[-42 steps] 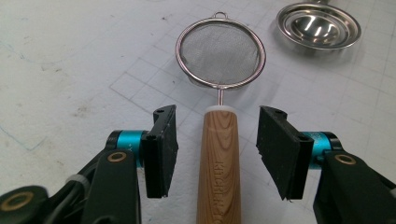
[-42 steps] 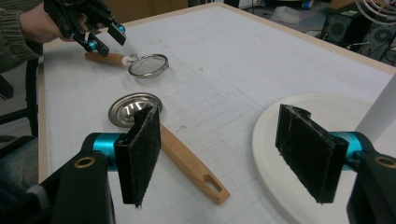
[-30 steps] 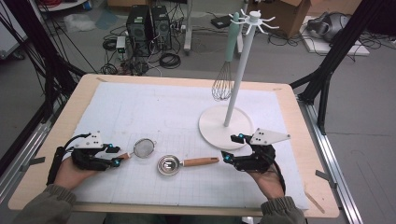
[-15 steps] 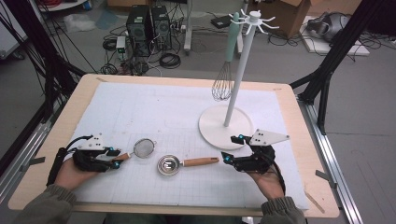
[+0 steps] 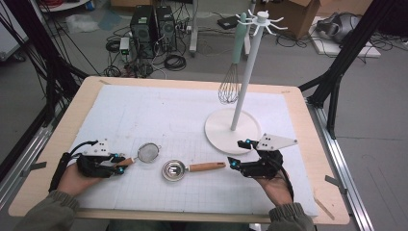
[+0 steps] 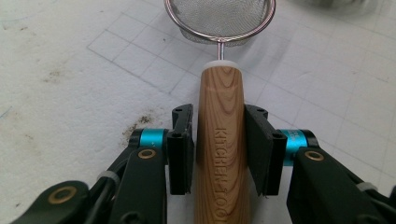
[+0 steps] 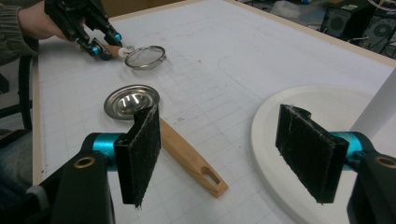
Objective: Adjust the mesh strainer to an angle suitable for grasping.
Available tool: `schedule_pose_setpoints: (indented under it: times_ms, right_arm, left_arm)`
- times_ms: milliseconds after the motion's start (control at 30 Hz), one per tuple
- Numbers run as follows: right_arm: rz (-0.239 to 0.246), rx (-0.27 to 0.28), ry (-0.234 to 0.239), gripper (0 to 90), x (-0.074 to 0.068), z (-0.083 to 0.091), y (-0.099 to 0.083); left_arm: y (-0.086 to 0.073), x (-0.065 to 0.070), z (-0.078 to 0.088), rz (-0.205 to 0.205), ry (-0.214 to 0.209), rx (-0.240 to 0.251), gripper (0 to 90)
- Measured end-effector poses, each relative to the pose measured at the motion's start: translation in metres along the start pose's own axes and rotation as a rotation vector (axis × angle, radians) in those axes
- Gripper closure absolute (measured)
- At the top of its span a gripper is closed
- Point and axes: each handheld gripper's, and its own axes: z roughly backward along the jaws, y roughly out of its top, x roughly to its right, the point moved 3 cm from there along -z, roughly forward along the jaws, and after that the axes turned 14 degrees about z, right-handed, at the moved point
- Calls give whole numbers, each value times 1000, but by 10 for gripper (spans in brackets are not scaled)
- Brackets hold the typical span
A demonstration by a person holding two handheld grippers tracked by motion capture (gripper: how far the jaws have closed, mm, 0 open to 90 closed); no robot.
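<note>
A: What is the left tool [image 6: 218,140] doing?
B: Its jaws have just been closing on the wooden handle [image 6: 220,154] of the small mesh strainer [image 5: 148,152], and are now pressing both its sides. The strainer is lying flat near the front left corner of the counter [image 5: 57,139].
A: And the right tool [image 7: 224,154]?
B: It is holding nothing, jaws standing wide apart, near the front right, beside the metal scoop [image 5: 175,170].

A whisk [image 5: 230,82] with a pale green handle hangs from a white hook stand [image 5: 234,129] on the gridded mat [image 5: 159,115]; computer towers [image 5: 154,24] stand beyond the table.
</note>
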Motion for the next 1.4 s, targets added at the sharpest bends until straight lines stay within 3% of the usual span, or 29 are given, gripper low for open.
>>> schedule_pose_setpoints:
  times_ms: [400, 533, 1100, 1400]
  right_arm:
    - [0, 1, -6, 304, 0, 1, -2]
    - [-2, -2, -7, 304, 0, 1, -2]
    - [-1, -7, 1, 304, 0, -2, -3]
    - [0, -6, 1, 304, -1, -2, -3]
  left_arm:
    - [-4, -1, 4, -4, 3, -4, 625]
    - [-2, 1, 3, -22, 7, -10, 663]
    - [-1, 4, 4, -48, 16, -15, 678]
    - [3, 7, 7, -58, 25, 14, 679]
